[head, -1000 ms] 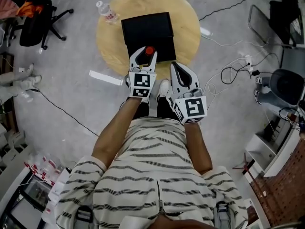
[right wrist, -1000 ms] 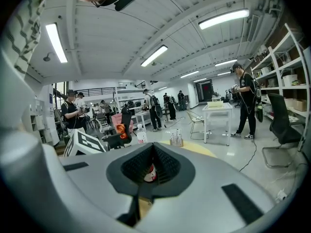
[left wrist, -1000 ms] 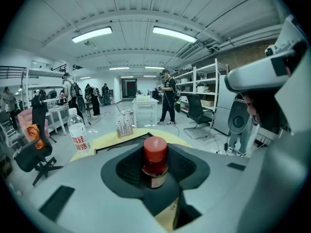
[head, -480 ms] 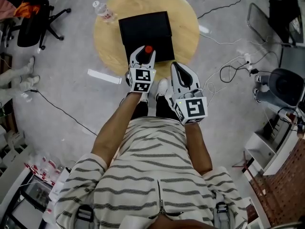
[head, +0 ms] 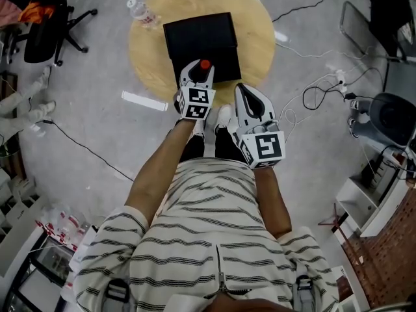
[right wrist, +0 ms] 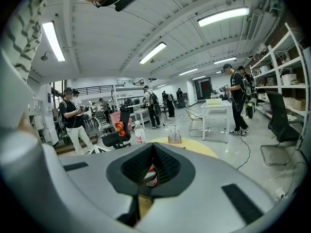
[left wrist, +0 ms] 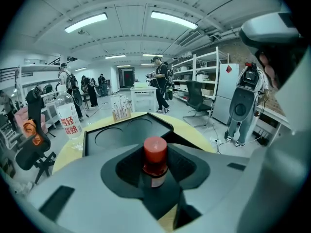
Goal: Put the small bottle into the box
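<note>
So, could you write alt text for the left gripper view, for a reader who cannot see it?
The left gripper holds a small red-capped bottle upright between its jaws. Just beyond lies a black box on a round wooden table, a water bottle to its left.

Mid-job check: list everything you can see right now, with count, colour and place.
table: one, light wood, round, ahead of the person
box: one, black, on the table
small bottle: one, red cap, in the left tool, by the box's near edge
water bottle: one, clear, table's left edge
office chair: one, black, floor at left
strip: one, white, floor left of table
left tool: one, white and black, gripping the small bottle
right tool: one, white and black, shut, empty
</note>
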`<state>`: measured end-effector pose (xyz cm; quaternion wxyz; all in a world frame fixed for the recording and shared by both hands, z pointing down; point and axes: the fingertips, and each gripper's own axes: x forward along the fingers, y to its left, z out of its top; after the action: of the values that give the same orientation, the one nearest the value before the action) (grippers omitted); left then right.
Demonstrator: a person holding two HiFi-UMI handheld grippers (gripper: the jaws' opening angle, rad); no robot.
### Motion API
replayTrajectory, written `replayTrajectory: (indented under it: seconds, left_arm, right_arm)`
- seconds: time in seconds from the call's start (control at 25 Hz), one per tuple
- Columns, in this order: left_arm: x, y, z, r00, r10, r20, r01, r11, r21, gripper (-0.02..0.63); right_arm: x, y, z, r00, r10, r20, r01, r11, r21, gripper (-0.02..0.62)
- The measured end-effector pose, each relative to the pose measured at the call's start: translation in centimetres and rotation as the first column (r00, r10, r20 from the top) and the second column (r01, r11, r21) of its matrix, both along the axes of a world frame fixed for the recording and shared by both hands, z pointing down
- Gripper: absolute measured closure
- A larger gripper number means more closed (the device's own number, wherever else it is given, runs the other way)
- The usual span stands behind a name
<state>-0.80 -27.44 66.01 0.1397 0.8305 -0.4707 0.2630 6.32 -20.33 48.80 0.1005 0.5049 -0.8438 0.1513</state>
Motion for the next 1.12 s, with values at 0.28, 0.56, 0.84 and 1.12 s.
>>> replayTrajectory:
  seconds: [0.28, 0.56, 0.84, 1.12]
  left_arm:
    - [-0.3, -0.5, 1.5, 1.0, -0.005, 0.011, 0.005, 1.0, -0.022, 0.451]
    - [-0.2, -0.9, 2.6, 1.0, -0.009, 0.019, 0.01, 0.999, -0.05, 0.449]
    - [-0.1, -1.3, 2.6, 1.0, -0.013, 0.025, 0.014, 0.999, -0.049, 0.449]
    - [-0.3, -1.1, 2.7, 1.0, -0.01, 0.03, 0.012, 0.999, -0.047, 0.449]
  right_arm:
    - [-0.1, 0.3, 0.6, 1.0, 0.007, 0.006, -0.007, 1.0, -0.014, 0.578]
    - [0.1, 0.0, 0.5, 1.0, 0.0, -0.007, 0.0, 1.0, -0.01, 0.578]
    - [0.2, -0.4, 0.8, 1.0, 0.001, -0.007, -0.001, 1.0, -0.015, 0.578]
    - [0.2, -0.5, 0.9, 1.0, -0.003, -0.009, 0.003, 1.0, -0.013, 0.578]
